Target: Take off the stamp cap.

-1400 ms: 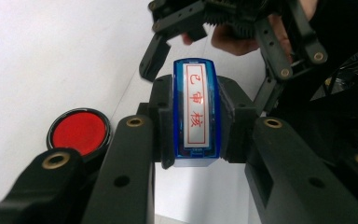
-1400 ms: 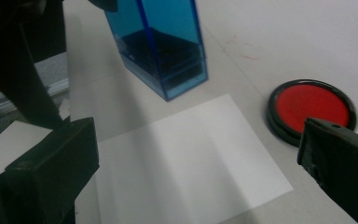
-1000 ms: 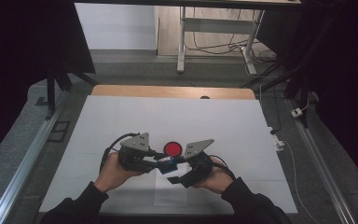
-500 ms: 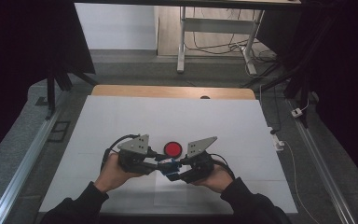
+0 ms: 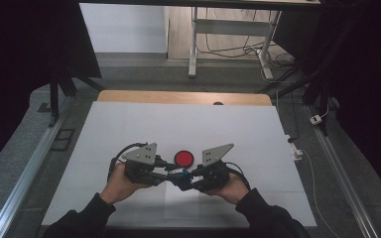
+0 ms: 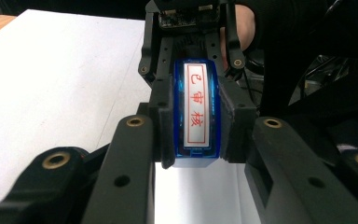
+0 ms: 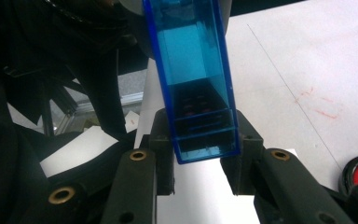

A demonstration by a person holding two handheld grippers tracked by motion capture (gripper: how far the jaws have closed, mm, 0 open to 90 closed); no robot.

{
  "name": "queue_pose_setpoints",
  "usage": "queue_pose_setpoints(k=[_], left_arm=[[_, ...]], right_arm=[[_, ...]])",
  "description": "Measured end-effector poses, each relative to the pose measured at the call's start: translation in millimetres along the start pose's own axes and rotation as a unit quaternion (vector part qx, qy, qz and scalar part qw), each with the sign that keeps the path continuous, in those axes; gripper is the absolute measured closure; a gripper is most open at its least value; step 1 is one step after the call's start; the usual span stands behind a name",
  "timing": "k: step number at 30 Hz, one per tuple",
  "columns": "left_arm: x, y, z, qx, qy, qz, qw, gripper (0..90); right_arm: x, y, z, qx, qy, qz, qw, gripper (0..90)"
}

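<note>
We wear dark sleeves (image 5: 82,220); our grippers are black with brass screws (image 6: 135,122), grey three-cornered plates (image 5: 141,152) and black cables (image 5: 120,152).

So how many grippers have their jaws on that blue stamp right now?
2. The left gripper clamps one end of the blue stamp, the end with the red-lettered label; the right gripper, whose jaws have just been closing, grips the other end. Both meet beside the red ink pad.

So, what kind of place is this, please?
Probably a lab or recording workspace: a white-covered table fenced by metal rails, a desk frame with loose cables behind, dark screens around.
</note>
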State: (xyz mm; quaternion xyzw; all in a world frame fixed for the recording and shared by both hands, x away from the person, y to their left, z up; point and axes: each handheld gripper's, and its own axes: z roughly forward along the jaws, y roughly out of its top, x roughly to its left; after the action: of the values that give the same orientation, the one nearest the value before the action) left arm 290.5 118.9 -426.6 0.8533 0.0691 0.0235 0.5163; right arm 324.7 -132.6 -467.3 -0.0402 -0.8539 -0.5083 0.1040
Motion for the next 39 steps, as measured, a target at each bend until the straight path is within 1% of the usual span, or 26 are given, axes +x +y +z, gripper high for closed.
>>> queue_pose_setpoints(k=[3, 4, 6, 11, 12, 13, 15, 16, 17, 20, 21, 22, 23, 25, 30, 32, 34, 35, 39], left_arm=[[-0.2, 0.0, -0.2, -0.004, -0.002, -0.003, 1.0, 70.4], [-0.4, 0.1, -0.5, -0.005, -0.001, -0.003, 1.0, 70.5], [-1.0, 0.7, -1.0, -0.003, 0.004, 0.003, 1.0, 70.5], [-3.7, 1.6, -1.2, 0.002, 0.019, 0.017, 0.9997, 70.5], [-3.6, 1.9, -1.2, 0.004, 0.017, 0.016, 0.9997, 70.6], [-3.0, 2.3, -1.2, 0.006, 0.013, 0.01, 0.9998, 70.6], [-1.7, 1.9, -1.6, 0.003, 0.004, 0.0, 1.0, 70.5], [-0.8, 1.7, -1.6, 0.0, -0.003, -0.011, 0.9999, 70.5], [-0.3, 1.6, -1.7, -0.001, -0.006, -0.015, 0.9999, 70.5], [-1.1, 2.1, -1.4, 0.0, -0.005, -0.012, 0.9999, 70.5], [-1.7, 2.5, -1.5, 0.002, 0.0, -0.009, 1.0, 70.5], [-1.8, 2.8, -1.9, 0.006, 0.005, -0.005, 1.0, 70.5], [-1.6, 2.9, -2.1, 0.009, 0.006, -0.006, 0.9999, 70.5], [-1.6, 2.5, -2.3, 0.01, 0.01, -0.006, 0.9999, 70.5], [-1.5, 3.0, -3.0, 0.012, 0.017, -0.011, 0.9997, 70.5], [-1.5, 3.2, -3.5, 0.015, 0.023, -0.013, 0.9995, 70.4], [-1.3, 3.0, -3.5, 0.017, 0.027, -0.017, 0.9993, 70.4], [-1.1, 2.8, -3.6, 0.017, 0.029, -0.019, 0.9993, 70.4], [-0.4, 2.3, -5.0, 0.018, 0.036, -0.02, 0.999, 70.4]], right_arm=[[-0.5, 0.1, -0.6, -0.003, 0.005, 0.0, 1.0, 68.9], [-0.7, 0.3, -0.6, -0.003, 0.008, 0.005, 1.0, 69.0], [-1.4, 0.6, -1.2, -0.002, 0.011, 0.019, 0.9998, 69.2], [-1.8, 0.9, -0.3, 0.002, 0.005, 0.05, 0.9987, 69.3], [-2.1, 0.8, -0.3, 0.001, 0.004, 0.055, 0.9985, 69.4], [-2.1, 0.8, -0.3, 0.002, 0.006, 0.055, 0.9985, 69.4], [-1.2, 1.2, -0.4, 0.008, 0.007, 0.039, 0.9992, 69.5], [-0.7, 1.2, -0.5, 0.007, 0.008, 0.03, 0.9995, 69.5], [-0.2, 1.1, -0.7, 0.006, 0.011, 0.02, 0.9997, 69.5], [0.3, 1.2, -1.3, 0.008, 0.015, 0.006, 0.9998, 69.5], [0.5, 1.0, -1.3, 0.01, 0.011, 0.006, 0.9999, 69.5], [0.2, 0.6, -1.2, 0.014, 0.007, 0.013, 0.9998, 69.5], [-0.8, 0.1, -1.3, 0.02, 0.0, 0.019, 0.9996, 69.5], [-1.9, -0.7, -2.2, 0.023, -0.006, 0.025, 0.9994, 69.4], [-0.6, 0.3, -4.8, 0.029, -0.031, 0.031, 0.9986, 69.3], [0.7, 0.7, -6.0, 0.03, -0.046, 0.033, 0.998, 69.2], [1.6, 1.0, -6.6, 0.037, -0.054, 0.034, 0.9973, 69.2], [2.5, 0.7, -6.6, 0.036, -0.06, 0.036, 0.9969, 69.1], [4.3, -0.3, -7.4, 0.052, -0.08, 0.039, 0.9947, 69.1]])
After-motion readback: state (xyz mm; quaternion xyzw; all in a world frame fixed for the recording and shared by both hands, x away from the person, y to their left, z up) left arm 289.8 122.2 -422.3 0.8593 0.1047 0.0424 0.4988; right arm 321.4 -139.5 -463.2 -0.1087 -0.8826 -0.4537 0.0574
